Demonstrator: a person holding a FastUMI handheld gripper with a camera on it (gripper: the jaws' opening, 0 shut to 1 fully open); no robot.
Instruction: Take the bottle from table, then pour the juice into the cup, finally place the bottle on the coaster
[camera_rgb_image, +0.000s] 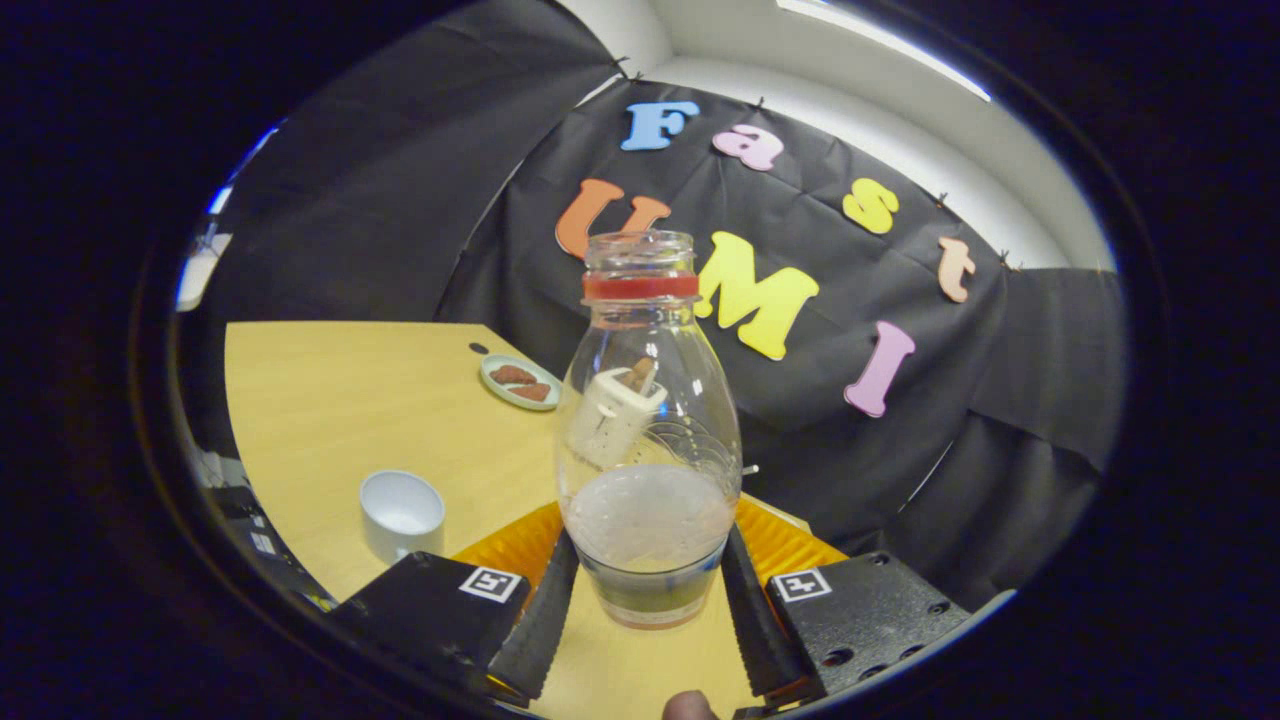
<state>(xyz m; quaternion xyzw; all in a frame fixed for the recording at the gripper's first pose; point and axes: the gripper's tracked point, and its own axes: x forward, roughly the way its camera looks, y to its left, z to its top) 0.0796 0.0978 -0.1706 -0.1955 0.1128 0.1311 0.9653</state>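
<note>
A clear plastic bottle (648, 400) with a red neck ring and an open mouth stands upright between my fingers, with pale juice in its lower part. My gripper (650, 545) is shut on it, one finger pressing on each side of its base. An orange ribbed coaster (795, 545) lies on the table just behind the bottle and spreads out to both sides of it. A white cup (401, 512) stands on the table to the left of the fingers, empty as far as I can see.
The wooden table (350, 400) runs out to the left and beyond the cup. A small plate (520, 382) with brown pieces sits near the table's far edge. Through the bottle I see a white object with something brown in it (615, 415). Black cloth walls close in behind and to the right.
</note>
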